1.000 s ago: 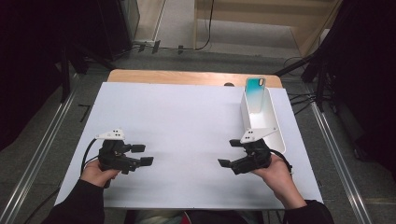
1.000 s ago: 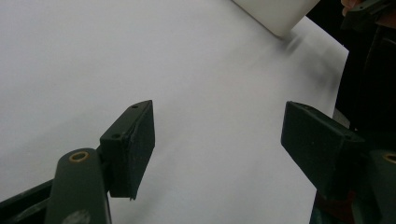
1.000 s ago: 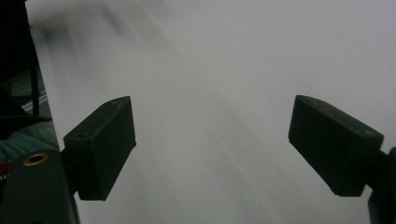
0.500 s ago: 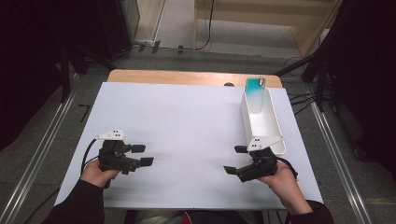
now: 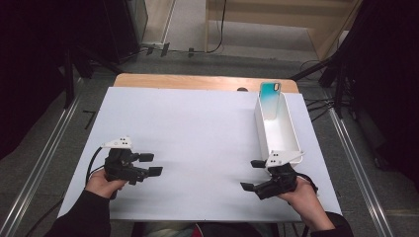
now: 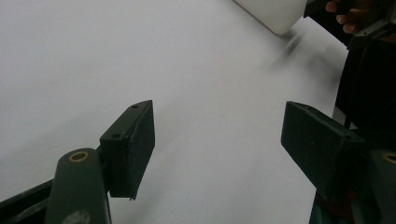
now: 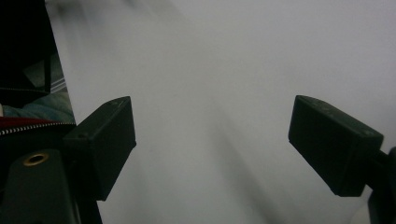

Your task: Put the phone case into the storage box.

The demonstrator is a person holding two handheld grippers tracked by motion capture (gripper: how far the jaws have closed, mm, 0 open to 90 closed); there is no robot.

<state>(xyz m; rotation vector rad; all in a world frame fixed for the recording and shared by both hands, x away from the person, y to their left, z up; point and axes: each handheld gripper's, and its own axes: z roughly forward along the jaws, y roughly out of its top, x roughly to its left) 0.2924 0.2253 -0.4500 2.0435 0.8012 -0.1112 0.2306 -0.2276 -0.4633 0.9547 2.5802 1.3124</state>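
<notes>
The white tray (image 5: 291, 143) is long, narrow and deep-walled; it lies on the right side of the white table top, running lengthwise from the near right part toward the far edge; its near end is just beside the right-hand tool, though whether they touch cannot be told. A phone case (image 5: 270, 98), teal fading to white, stands upright in the tray's far end, leaning against the end wall and rising above the rim.
</notes>
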